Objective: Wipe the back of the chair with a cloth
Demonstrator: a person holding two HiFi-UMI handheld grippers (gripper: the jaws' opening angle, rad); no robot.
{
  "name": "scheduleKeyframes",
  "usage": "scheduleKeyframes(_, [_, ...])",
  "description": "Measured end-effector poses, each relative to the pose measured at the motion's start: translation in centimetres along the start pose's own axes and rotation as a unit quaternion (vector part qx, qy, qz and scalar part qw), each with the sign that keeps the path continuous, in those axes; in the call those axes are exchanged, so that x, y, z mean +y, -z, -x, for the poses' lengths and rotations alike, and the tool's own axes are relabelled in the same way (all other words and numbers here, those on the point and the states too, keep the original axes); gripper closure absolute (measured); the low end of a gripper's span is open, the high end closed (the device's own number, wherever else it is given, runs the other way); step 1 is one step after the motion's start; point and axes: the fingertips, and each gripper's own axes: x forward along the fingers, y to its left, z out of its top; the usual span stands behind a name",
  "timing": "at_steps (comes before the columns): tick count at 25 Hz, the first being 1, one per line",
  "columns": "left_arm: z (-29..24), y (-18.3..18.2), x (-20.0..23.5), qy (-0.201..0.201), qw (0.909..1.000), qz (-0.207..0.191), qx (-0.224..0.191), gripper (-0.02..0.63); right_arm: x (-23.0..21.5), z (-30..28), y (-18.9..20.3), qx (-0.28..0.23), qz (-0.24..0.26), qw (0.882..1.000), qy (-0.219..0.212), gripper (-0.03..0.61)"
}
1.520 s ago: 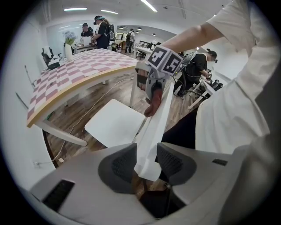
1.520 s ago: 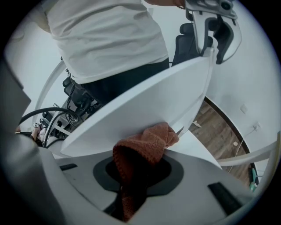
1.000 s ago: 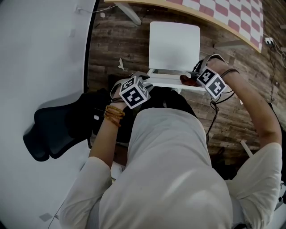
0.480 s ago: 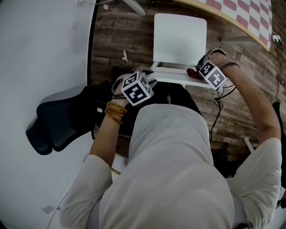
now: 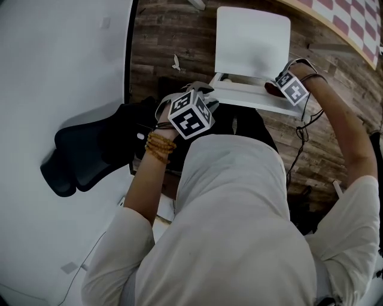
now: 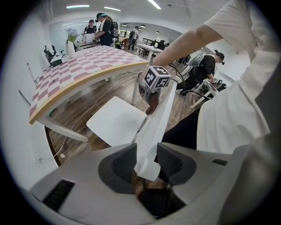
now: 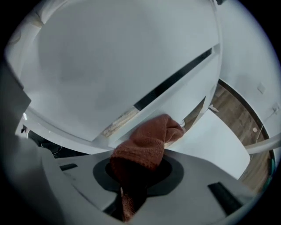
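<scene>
Two grippers meet the white chair back (image 5: 254,95) straight ahead at 12 o'clock. The left gripper (image 6: 145,165), at 11 o'clock, has its jaws closed on the near end of that rail, while the right gripper (image 7: 139,171), at 1 o'clock, is clamped tight on a rust-red cloth (image 7: 147,143) whose bunched tip presses against the rail's other end. Beyond lies the white seat (image 5: 252,42), and farther off at 1 o'clock a checkered table (image 5: 354,18) stands on the wooden floor (image 5: 173,36).

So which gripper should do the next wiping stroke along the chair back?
Right. The right gripper is shut on the cloth, which rests against the chair back; the left gripper clamps the back's other end.
</scene>
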Motion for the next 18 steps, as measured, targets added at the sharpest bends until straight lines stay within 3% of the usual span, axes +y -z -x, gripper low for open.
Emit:
scheduleKeyframes(8, [-0.1,0.1,0.0,0.001,1.0000,0.008,-0.002,0.436,0.5,-1.5,1.4,0.016,0.001,1.000,-0.014,0.495])
scheduleKeyframes(18, [0.0,0.2,0.0,-0.009,1.0000,0.001,-0.003,0.436,3.0,1.8,0.1,0.000,-0.013,1.000,-0.009,0.495])
